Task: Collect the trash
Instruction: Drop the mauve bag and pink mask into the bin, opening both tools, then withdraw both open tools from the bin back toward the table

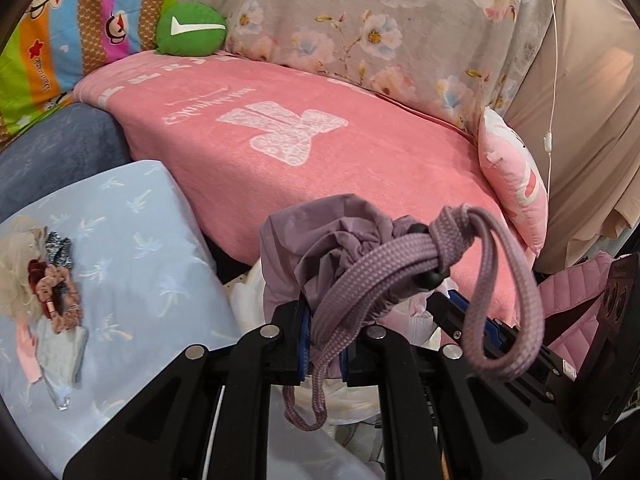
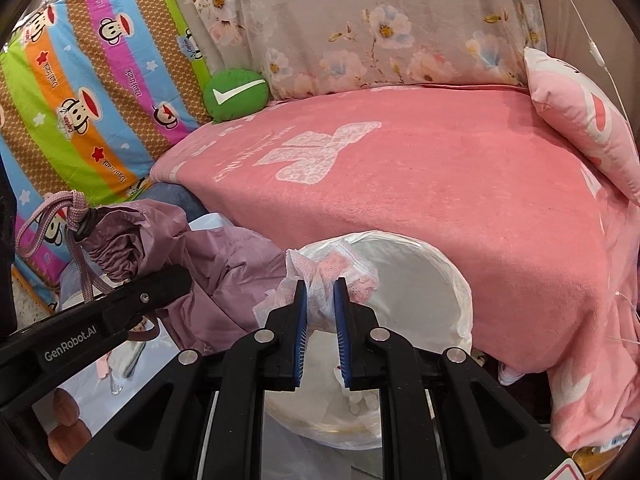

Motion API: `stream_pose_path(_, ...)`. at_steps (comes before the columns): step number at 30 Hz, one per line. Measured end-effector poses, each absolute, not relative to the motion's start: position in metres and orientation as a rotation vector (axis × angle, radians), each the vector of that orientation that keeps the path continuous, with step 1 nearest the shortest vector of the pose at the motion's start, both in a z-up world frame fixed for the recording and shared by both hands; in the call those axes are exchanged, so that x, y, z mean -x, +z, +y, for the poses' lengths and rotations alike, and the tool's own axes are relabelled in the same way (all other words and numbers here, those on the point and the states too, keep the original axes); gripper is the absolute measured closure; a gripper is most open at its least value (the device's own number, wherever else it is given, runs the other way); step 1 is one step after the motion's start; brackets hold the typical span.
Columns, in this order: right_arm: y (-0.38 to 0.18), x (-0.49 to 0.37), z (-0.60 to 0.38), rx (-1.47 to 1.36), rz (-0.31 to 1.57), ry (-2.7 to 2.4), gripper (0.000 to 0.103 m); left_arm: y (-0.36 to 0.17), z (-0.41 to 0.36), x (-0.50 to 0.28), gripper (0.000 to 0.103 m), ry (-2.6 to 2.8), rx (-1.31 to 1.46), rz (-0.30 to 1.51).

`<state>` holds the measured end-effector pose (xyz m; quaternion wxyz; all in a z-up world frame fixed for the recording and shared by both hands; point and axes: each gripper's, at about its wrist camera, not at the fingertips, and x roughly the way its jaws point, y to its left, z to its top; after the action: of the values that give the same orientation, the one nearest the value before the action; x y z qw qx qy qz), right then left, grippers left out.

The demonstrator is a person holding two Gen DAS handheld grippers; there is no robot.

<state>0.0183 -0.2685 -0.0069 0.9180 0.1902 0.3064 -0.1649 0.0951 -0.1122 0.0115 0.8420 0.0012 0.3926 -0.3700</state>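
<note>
The left gripper (image 1: 324, 344) is clenched on the mauve drawstring bag (image 1: 316, 248), its blue pads nearly together with the gathered cloth and the flat woven cord (image 1: 384, 264) pinched between them; one loop of cord hangs below the jaws and another swings out to the right past a black toggle (image 1: 430, 276). The right gripper (image 2: 320, 312) is likewise closed, grasping a crumpled white-and-pink tissue-like wad (image 2: 320, 276) squeezed between its pads. Just behind and under that wad sits a white plastic bag (image 2: 416, 276), puffed open, resting against the edge of the bed.

From largest down: a pink blanket (image 1: 360, 160) covers the bed, bearing a pale woven bear-like figure and faint script that cannot be read. Behind it hangs a grey floral sheet (image 1: 380, 20), and to the left a bright striped cloth (image 2: 92, 92) with cartoon monkey heads and repeated words that look like "Paul Frank". A pale blue pillow with palm prints (image 1: 132, 272) lies at lower left in the left wrist view, with hair scrunchies (image 1: 56, 280) on it. A pink cushion (image 2: 584, 120) leans at the right. A round green cushion (image 2: 236, 94) carries a white tick mark.

In the right wrist view the left gripper's black arm reads "GenRobot.AI".
</note>
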Motion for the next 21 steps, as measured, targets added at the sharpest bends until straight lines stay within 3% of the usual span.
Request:
stream_pose_path(1, -0.008, -0.019, -0.272, -0.397, 0.632, -0.343, 0.087, 0.010, -0.115, -0.096, 0.089, -0.784, -0.001, 0.833)
stream_pose_path(3, -0.010, -0.019, -0.277, -0.409, 0.627, -0.349, 0.085, 0.009, -0.120, -0.096, 0.072, -0.785, -0.009, 0.835)
stream_pose_path(5, -0.012, -0.021, -0.281, -0.414, 0.629, -0.353, 0.084, 0.008, -0.122, -0.095, 0.035, -0.772, -0.021, 0.817)
stream_pose_path(12, -0.017, -0.025, -0.281, -0.424, 0.636, -0.357, 0.079, 0.007, -0.124, -0.097, 0.033, -0.743, -0.034, 0.788)
stream_pose_path(14, -0.018, -0.026, -0.280, -0.426, 0.637, -0.357, 0.072, 0.006, -0.121, -0.098, 0.033, -0.732, -0.036, 0.785)
stream_pose_path(21, -0.022, -0.028, -0.266, -0.416, 0.651, -0.336, 0.071, 0.002, -0.105, -0.102, 0.033, -0.692, -0.021, 0.787)
